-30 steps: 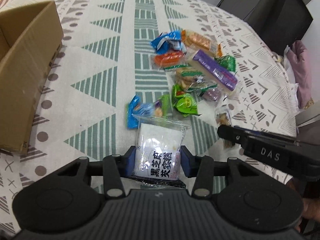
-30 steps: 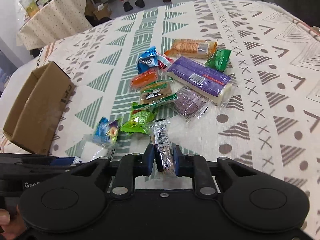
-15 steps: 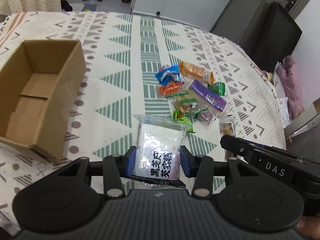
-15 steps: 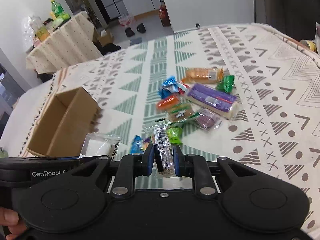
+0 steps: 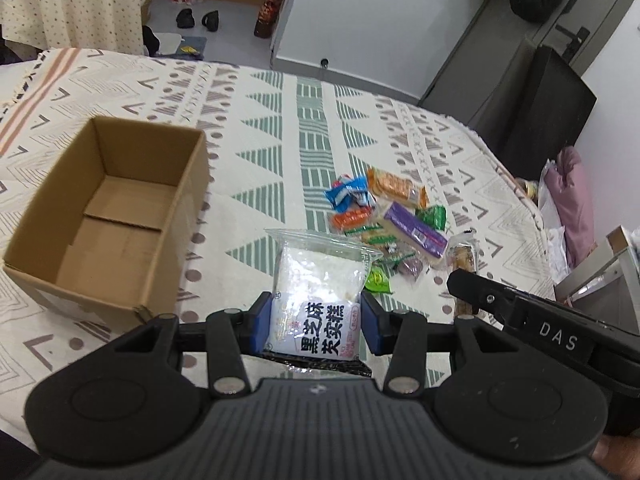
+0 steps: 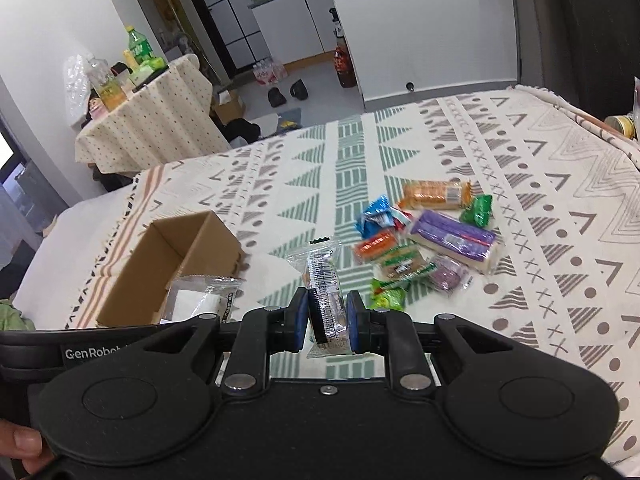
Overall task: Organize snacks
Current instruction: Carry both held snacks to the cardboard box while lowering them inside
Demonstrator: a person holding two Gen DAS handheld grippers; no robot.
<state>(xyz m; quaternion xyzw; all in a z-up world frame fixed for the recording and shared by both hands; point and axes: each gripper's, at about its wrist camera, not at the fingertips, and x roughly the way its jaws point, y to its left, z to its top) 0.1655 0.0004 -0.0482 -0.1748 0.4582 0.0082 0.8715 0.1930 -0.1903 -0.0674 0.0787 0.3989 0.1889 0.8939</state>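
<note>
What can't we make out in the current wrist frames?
- Left wrist view: bottom edge of the white snack pack in the left tool, hidden by the tool body.
- Right wrist view: near floor of the cardboard box, blocked by its wall and the white pack.
- Right wrist view: print on the clear-wrapped snack in the right tool, too small.
- Both views: snacks under the purple pack, overlapped.

Pile's lower snacks (image 5: 400,258) hidden, perhaps more beneath

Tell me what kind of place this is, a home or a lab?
Most likely a lived-in home. A patterned tablecloth covers the work surface, a side table behind it holds drink bottles, and shoes lie on the floor by white cabinets.
</note>
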